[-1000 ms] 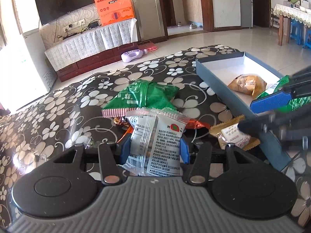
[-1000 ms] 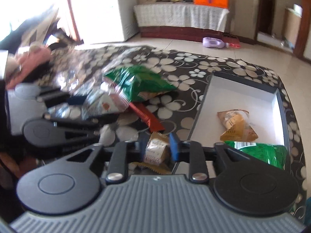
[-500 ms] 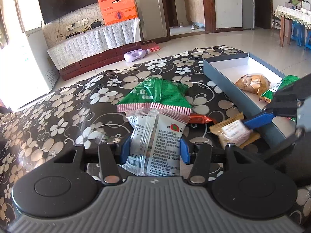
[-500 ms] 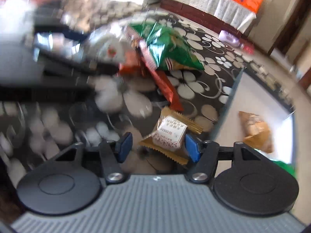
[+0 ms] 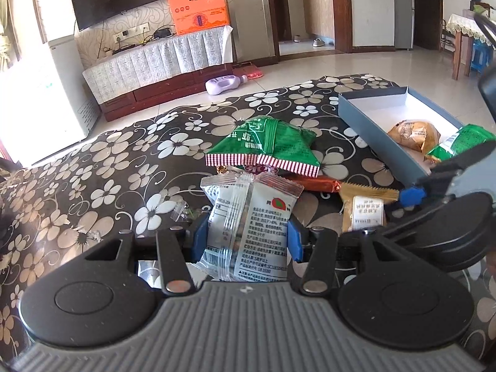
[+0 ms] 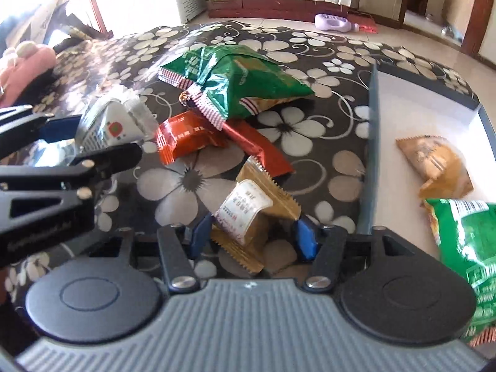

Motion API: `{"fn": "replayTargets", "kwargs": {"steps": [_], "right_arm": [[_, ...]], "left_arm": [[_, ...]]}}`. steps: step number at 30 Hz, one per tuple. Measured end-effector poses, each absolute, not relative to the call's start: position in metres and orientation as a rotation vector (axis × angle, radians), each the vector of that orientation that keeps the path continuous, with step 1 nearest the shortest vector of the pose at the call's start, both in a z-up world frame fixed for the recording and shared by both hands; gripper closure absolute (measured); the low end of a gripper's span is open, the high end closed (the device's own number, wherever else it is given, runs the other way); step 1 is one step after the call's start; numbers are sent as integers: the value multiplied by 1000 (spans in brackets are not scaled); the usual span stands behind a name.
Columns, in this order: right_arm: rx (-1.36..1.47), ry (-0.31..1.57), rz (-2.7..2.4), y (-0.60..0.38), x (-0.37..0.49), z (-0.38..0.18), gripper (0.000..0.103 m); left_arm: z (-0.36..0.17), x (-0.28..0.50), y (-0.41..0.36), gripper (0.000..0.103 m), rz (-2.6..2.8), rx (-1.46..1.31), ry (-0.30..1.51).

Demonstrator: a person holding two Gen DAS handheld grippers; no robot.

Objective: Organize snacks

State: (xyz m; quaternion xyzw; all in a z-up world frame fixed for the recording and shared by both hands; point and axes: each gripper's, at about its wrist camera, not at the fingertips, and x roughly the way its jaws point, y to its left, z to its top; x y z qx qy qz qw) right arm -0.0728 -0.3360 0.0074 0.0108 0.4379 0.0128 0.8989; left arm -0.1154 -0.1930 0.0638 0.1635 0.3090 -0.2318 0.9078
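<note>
My left gripper (image 5: 246, 240) is shut on a clear-and-white snack packet (image 5: 251, 220), held above the flowered table; the packet also shows in the right wrist view (image 6: 114, 124). My right gripper (image 6: 252, 237) is open, its blue pads either side of a gold packet with a white label (image 6: 251, 214) lying on the table; I cannot tell if the pads touch it. The gold packet also shows in the left wrist view (image 5: 364, 209). A green bag (image 6: 235, 77), an orange packet (image 6: 186, 138) and a red bar (image 6: 260, 148) lie behind it.
A grey box with a white floor (image 6: 370, 142) stands to the right, holding a tan packet (image 6: 434, 164) and a green bag (image 6: 468, 248). In the left wrist view the box (image 5: 376, 130) is at the far right. A pink object (image 6: 21, 65) lies at the table's left.
My right gripper has come down around the gold packet, its pads now low on either side. My left gripper has kept hold of the clear packet and shifted slightly.
</note>
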Motion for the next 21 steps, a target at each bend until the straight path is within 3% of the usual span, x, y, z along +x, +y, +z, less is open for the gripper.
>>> {"fn": "replayTargets", "kwargs": {"steps": [5, 21], "right_arm": [[4, 882, 41, -336, -74, 10, 55], [42, 724, 82, -354, -101, 51, 56]], "left_arm": [[61, -113, -191, 47, -467, 338, 651], [58, -111, -203, 47, -455, 336, 659]]}}
